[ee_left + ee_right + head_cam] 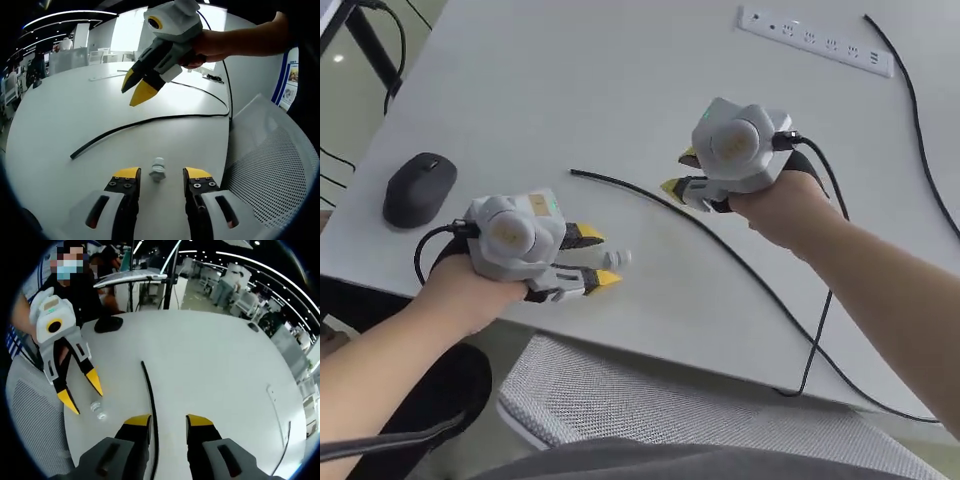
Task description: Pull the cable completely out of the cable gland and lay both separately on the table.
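Observation:
The black cable lies loose on the white table, its free end pointing left. The small white cable gland rests on the table apart from it. My left gripper is open, and the gland sits between its yellow tips without being gripped. My right gripper hovers open over the cable's free end; in the right gripper view the cable runs along its left jaw. From there the left gripper is open above the gland. The right gripper hangs over the cable.
A black mouse sits at the table's left edge. A white power strip lies at the far right, with another black cord beside it. A mesh chair stands at the table's near edge.

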Demonstrator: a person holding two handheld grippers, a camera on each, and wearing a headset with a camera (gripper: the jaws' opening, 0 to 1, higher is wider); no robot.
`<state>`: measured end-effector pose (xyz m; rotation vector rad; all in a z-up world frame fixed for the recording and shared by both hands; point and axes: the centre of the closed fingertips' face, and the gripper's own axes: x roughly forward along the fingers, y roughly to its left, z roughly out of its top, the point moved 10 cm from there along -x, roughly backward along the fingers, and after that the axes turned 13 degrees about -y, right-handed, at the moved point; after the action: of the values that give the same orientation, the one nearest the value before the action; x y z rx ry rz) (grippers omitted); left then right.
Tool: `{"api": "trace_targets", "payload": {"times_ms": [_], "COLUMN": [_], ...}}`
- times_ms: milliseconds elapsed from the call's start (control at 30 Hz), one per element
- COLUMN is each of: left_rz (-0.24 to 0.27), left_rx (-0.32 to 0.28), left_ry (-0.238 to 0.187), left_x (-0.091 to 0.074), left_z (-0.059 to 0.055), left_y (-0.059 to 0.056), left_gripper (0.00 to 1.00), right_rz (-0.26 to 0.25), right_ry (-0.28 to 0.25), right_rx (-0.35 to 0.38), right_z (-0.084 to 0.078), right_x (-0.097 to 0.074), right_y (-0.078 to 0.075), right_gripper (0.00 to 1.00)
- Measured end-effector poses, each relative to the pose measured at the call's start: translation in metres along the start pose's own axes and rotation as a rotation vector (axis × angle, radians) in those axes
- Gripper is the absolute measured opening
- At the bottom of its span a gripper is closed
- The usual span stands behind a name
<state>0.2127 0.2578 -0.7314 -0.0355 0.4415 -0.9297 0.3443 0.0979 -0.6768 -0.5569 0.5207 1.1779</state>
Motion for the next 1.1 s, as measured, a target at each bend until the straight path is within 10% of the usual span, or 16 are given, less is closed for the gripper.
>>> {"api": "trace_targets", "payload": {"times_ms": [567,1100], "left_rz": [0.020,0.076], "left_rx": [-0.032,-0.068], "left_ry": [-0.074,-0.145], "left_x": [-0.021,-0.041], "left_z": [0.031,0.062], "left_y": [-0.021,-0.035], "left_gripper": [0.56,0.70], "right_rz": [-0.082,-0.194], "right_ry": [-0.209,-0.332], "right_rx": [0.177,0.370], "right_z": [-0.008,-0.062], "right_x": [-0.097,-0.175], "right_y": [0.015,0.043], "right_gripper": [0.46,0.62]}}
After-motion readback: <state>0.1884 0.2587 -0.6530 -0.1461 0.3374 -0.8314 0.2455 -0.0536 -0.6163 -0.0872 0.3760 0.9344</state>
